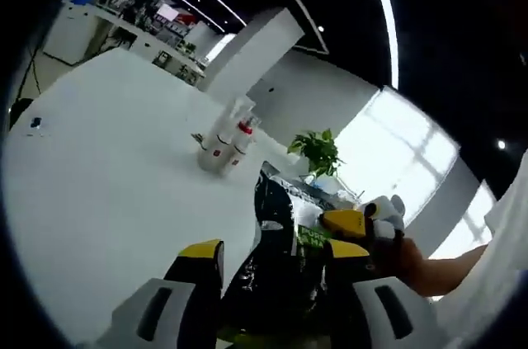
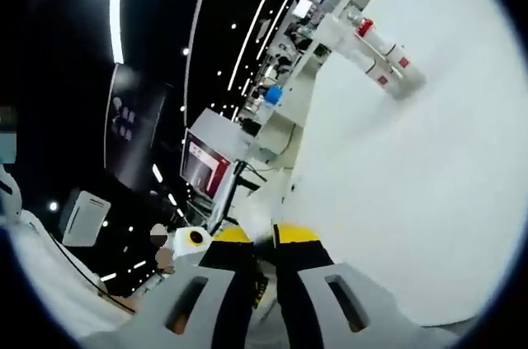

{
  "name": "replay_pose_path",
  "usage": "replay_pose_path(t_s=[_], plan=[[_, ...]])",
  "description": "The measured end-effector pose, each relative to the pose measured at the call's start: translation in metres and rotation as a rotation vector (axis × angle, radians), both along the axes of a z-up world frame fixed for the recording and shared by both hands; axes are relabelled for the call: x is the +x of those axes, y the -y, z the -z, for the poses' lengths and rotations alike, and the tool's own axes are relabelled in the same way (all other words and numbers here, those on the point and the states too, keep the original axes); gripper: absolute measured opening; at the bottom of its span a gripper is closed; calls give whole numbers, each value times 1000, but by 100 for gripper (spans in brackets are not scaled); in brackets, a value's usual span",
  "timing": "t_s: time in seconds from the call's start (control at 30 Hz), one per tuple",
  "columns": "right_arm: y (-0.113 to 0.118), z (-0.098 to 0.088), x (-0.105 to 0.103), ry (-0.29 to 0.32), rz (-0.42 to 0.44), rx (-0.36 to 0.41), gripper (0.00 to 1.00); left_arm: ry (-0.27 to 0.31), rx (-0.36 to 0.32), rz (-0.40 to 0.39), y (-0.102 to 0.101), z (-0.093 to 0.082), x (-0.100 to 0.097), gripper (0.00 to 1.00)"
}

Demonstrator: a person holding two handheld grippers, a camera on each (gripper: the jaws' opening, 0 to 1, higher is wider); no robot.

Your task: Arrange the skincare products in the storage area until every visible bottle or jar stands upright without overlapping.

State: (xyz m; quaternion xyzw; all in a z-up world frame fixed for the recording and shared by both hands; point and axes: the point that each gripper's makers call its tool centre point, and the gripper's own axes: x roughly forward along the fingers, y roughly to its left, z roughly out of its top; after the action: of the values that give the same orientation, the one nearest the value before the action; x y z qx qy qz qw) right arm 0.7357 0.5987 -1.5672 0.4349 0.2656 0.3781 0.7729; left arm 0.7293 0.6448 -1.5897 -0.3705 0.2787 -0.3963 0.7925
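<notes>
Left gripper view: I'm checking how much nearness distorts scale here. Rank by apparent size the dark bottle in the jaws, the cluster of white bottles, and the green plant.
1. dark bottle, largest, but closest to the camera.
2. cluster of white bottles.
3. green plant, close to the cluster in apparent size; both sit farther off, so true sizes are unsure.

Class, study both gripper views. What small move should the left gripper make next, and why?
Probably carry the black product forward and lower it upright onto the bare white table, short of the white bottles. The left gripper has it between its jaws, off the table, while the bottles already stand grouped farther away, so a spot apart avoids overlap.
</notes>
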Motion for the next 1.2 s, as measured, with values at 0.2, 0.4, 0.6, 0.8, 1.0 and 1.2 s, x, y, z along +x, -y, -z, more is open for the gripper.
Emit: replay_pose_path(t_s=[0.2, 0.4, 0.6, 0.8, 1.0, 1.2], plan=[[-10, -13, -8, 2, -68, 79, 4, -135, -170, 57, -5, -4, -7, 45], [-13, -12, -11, -17, -94, 103, 2, -154, -278, 86, 0, -16, -11, 20], [-13, -12, -10, -19, -87, 113, 1, -165, -368, 106, -6, -29, -14, 3], [-15, -16, -6, 21, -58, 126, 6, -170, -435, 93, -8, -39, -13, 1], [-27, -18, -13, 3, -120, 159, 15, -152, -574, 3, -16, -60, 3, 1], [-37, -20, -24, 44, -182, 115, 12, -147, -576, -9, -10, -62, 7, 1]])
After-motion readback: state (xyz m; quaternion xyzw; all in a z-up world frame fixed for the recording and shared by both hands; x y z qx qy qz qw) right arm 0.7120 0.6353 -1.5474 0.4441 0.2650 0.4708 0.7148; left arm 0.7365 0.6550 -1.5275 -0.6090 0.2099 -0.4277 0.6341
